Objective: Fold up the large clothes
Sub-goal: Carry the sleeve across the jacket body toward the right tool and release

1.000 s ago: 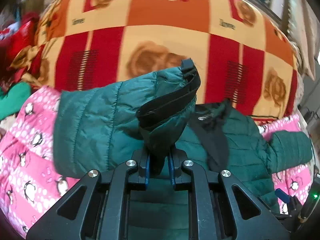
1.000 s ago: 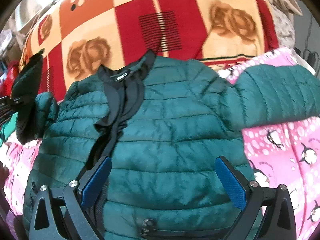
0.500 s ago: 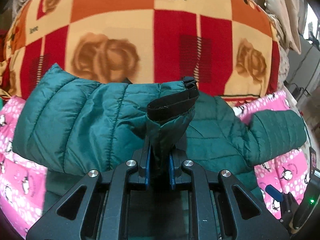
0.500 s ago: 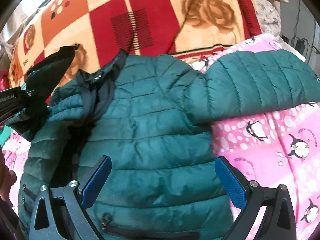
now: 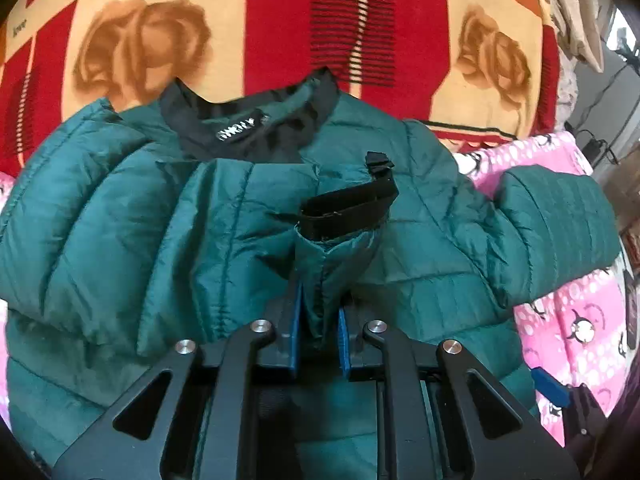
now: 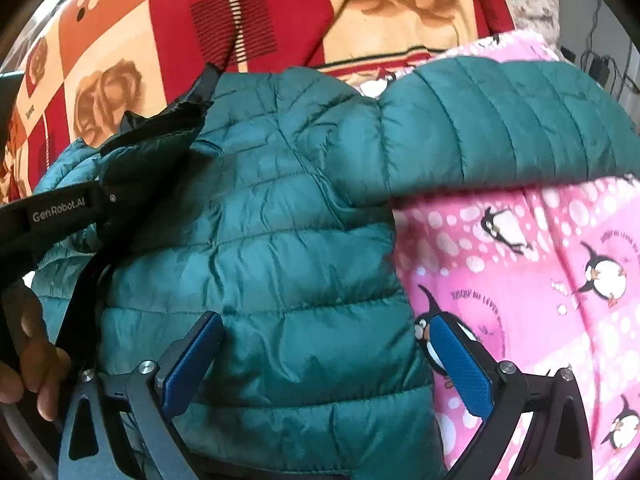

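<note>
A dark green puffer jacket (image 5: 120,240) lies face up, its black collar (image 5: 248,128) at the far end. My left gripper (image 5: 318,312) is shut on the jacket's left sleeve just below the black elastic cuff (image 5: 348,208), and holds it over the chest. In the right wrist view the same cuff (image 6: 160,136) hangs above the jacket (image 6: 280,220). My right gripper (image 6: 326,364) is open and straddles the jacket's right side edge, one pad over the jacket and one over the sheet. The other sleeve (image 6: 500,136) stretches out to the right.
The jacket rests on a pink penguin sheet (image 6: 520,280). Behind it spreads a red and orange blanket (image 5: 280,20) with brown roses. A person's hand (image 6: 36,360) grips the left tool at the left edge. Cables (image 5: 596,148) lie off the bed at the right.
The left gripper has carried the sleeve to the right and lower, across the jacket's chest. The right gripper has shifted right and down, from over the chest to the jacket's right side edge.
</note>
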